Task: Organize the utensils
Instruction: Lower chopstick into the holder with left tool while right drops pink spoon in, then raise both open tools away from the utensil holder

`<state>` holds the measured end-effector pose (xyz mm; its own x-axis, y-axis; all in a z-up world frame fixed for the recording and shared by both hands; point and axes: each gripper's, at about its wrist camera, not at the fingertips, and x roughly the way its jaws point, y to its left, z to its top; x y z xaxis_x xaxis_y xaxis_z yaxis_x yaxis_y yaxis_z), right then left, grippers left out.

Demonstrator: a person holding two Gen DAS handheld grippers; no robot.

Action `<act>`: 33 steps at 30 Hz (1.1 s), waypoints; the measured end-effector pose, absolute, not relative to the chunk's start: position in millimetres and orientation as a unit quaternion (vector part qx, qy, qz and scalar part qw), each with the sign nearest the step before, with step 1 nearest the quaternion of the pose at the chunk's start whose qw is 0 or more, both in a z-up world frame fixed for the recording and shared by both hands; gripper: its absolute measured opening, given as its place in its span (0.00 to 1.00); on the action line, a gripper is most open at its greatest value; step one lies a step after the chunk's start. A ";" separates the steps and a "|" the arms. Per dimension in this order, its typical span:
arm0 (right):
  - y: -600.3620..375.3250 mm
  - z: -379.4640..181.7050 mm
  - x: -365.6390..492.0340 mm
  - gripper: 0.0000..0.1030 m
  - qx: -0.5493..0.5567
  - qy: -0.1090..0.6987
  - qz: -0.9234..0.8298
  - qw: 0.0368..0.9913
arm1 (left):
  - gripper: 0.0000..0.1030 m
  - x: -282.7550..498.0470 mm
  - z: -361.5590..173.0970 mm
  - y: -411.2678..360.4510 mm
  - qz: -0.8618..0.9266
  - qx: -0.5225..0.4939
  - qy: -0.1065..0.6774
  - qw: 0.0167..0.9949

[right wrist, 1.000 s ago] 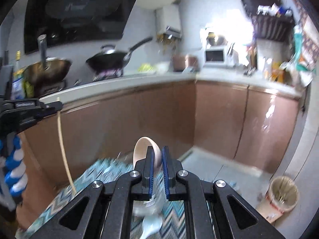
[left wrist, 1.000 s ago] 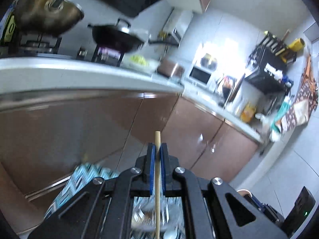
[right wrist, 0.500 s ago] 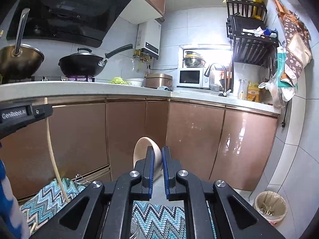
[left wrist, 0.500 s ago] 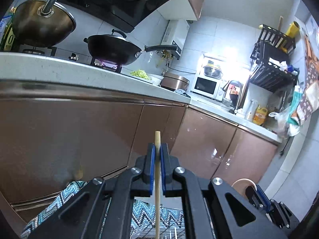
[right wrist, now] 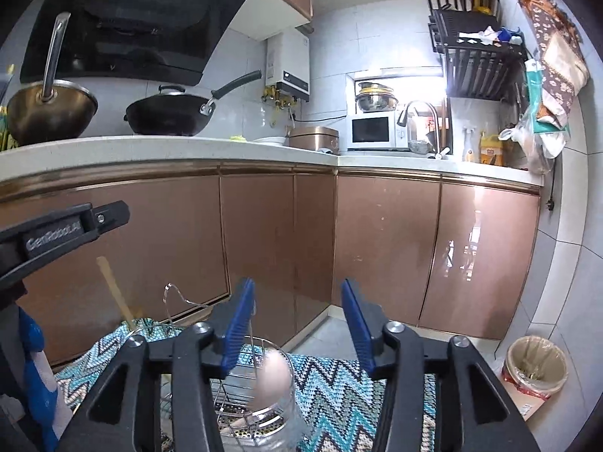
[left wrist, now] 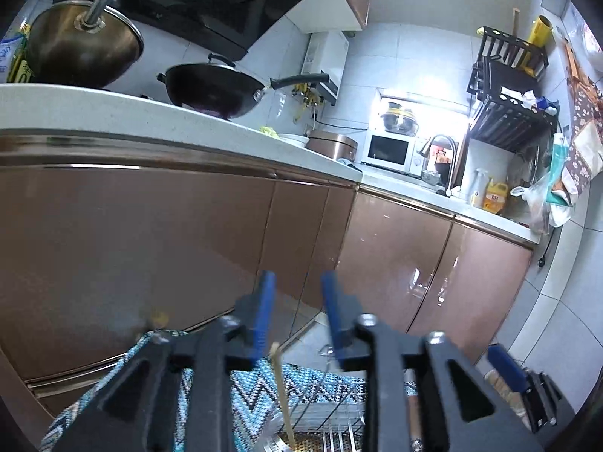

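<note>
My left gripper [left wrist: 297, 301] has its jaws opening, and nothing is pressed between the blue pads. A pale wooden chopstick [left wrist: 282, 395] stands loose just below them, its lower end down in the wire utensil rack [left wrist: 331, 418]. My right gripper [right wrist: 299, 320] is opening too. Below its jaws a blurred beige ceramic spoon [right wrist: 272, 376] is free of the pads, inside the rack's round cup [right wrist: 264, 418]. In the right wrist view the chopstick [right wrist: 113, 290] leans at the left, under the left gripper's finger [right wrist: 75, 226].
The rack sits on a blue zigzag cloth [right wrist: 339, 388]. Brown cabinet doors [right wrist: 384, 248] stand close ahead under a white counter [right wrist: 188, 150] holding a black wok [right wrist: 169, 116] and a steel pot [right wrist: 49, 109]. A bin [right wrist: 535, 365] stands on the floor at the right.
Both grippers sank toward the rack, then opened. The chopstick slipped out of the left jaws and the spoon dropped from the right jaws, both toward the rack.
</note>
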<state>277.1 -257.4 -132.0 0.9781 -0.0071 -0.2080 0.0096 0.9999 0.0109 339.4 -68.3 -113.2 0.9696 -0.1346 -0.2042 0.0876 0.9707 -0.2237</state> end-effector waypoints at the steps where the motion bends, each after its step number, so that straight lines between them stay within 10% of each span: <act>1: -259.5 -128.5 273.7 0.59 0.009 0.104 -0.006 0.995 | 0.39 333.9 -108.9 -65.6 -0.054 -0.107 0.107 0.987; 10: -276.1 -81.4 207.7 1.00 0.030 0.098 -0.029 0.994 | 0.69 259.6 -63.5 -35.3 -0.020 -0.060 0.083 0.994; 33: -290.9 30.9 5.3 1.00 0.092 -0.014 -0.031 0.995 | 0.79 69.4 33.9 83.8 0.029 -0.069 0.037 0.996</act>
